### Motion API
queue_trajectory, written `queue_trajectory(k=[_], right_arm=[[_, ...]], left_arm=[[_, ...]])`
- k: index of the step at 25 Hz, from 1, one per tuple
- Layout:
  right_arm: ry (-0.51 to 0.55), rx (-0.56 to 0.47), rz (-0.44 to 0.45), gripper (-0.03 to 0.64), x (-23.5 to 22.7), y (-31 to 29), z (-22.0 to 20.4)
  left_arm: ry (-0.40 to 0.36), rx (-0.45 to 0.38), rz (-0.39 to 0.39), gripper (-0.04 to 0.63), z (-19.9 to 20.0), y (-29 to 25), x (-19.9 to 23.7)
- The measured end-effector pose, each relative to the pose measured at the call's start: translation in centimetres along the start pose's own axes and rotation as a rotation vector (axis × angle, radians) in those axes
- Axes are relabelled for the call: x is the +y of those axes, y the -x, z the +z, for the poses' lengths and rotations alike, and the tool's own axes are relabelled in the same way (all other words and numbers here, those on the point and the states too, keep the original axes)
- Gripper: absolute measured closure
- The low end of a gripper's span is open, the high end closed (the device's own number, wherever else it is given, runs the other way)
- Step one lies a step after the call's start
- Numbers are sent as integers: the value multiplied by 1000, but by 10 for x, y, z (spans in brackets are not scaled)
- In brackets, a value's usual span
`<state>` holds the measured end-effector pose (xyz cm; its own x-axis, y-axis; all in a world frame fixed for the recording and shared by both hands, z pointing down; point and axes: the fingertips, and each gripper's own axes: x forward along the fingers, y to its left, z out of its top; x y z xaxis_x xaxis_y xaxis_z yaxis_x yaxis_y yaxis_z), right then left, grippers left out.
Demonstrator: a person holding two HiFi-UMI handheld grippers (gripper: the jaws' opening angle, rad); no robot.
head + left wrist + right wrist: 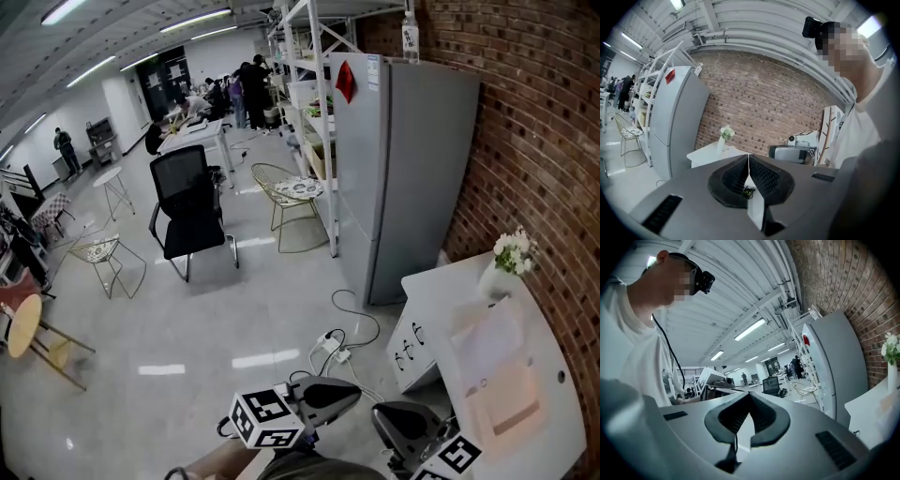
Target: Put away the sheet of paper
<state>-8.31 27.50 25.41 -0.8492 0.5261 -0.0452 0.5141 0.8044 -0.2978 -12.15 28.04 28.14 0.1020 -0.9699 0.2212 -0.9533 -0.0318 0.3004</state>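
Both hands are held low and close to the body, at the bottom edge of the head view, side by side over the glossy floor [187, 328]. The left gripper [749, 158] points roughly level at the brick wall [778, 108]. The right gripper [750, 395] also points about level, out into the open office, with the grey refrigerator [834, 357] on its right. In the head view each gripper's marker cube [267, 419] faces upward.

The refrigerator's doors are closed. A white vase [495, 279] stands at the far end of the white desk [441, 291], close to the brick wall, and holds a small bunch of white flowers [514, 251]. The desk's front panel, with its small dark handles, is shut.

The left gripper's jaws are pressed together, the ribbed pads meeting along a thin line, with nothing between them. The right gripper's jaws likewise meet at their tips and carry nothing.

The sheet of paper [487, 342] lies flat on the desk top, nearer the camera than the vase, well apart from both grippers. A pale pinkish sheet [511, 398] lies just beside it, nearer the person.
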Motion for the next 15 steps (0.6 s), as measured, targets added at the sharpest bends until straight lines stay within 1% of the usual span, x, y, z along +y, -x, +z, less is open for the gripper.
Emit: queue_trajectory(k=[3,5,12,15], right_arm=[[-18,-1,24,595,-9,13,2],[-35,-1,28,595,-15,24,2],[-62,-10,9,595,-27,70,3],[-39,-5,-1,595,-35,88,0]], left_arm=[[6,-3,30,577,1,-13,-4],[9,0,36,577,2,-24,-9],[-4,22,11,577,0,-67,-36],[-23,29,1,577,0,-80,-45]])
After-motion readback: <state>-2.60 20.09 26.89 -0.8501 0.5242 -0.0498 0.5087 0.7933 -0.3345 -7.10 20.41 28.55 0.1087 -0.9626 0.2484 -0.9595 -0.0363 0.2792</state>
